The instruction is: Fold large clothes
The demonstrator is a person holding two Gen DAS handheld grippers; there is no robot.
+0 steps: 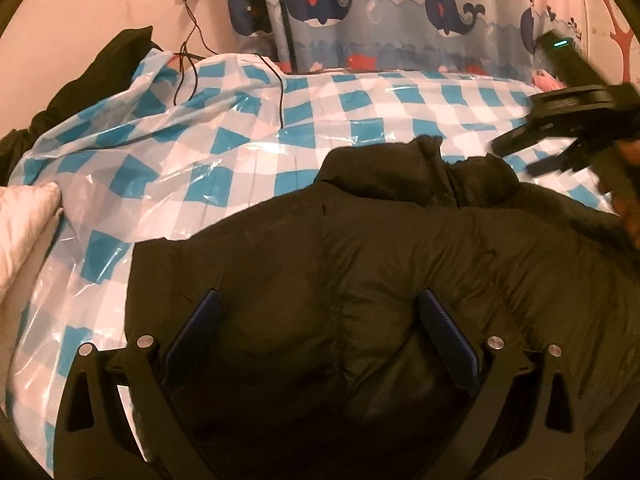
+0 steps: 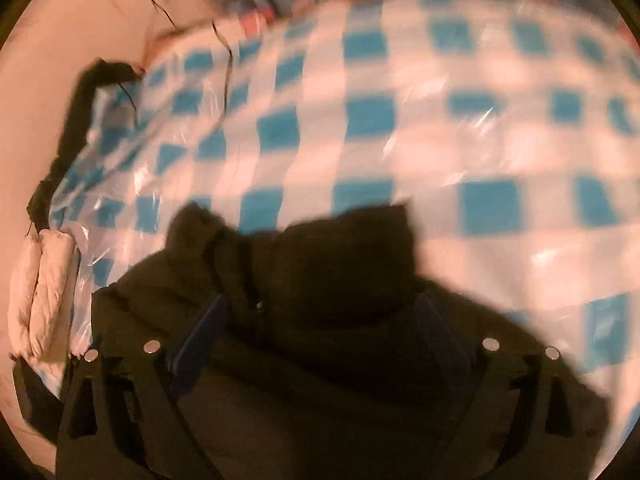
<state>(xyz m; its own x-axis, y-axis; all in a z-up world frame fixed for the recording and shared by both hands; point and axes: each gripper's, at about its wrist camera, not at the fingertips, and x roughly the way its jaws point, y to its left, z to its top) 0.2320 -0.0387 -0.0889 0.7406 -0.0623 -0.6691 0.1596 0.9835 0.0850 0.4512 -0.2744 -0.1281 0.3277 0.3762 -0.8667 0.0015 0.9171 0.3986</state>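
Observation:
A big black puffer jacket lies on a bed covered by a blue and white checked plastic sheet. Its collar points to the far side. My left gripper is open just above the jacket's body, with nothing between its blue pads. My right gripper is open over the collar area; its view is blurred by motion. The right gripper also shows in the left wrist view, in the air above the jacket's right shoulder.
A white padded garment lies at the bed's left edge, with dark clothing behind it. Black cables run from a wall socket onto the sheet. A whale-print curtain hangs behind the bed.

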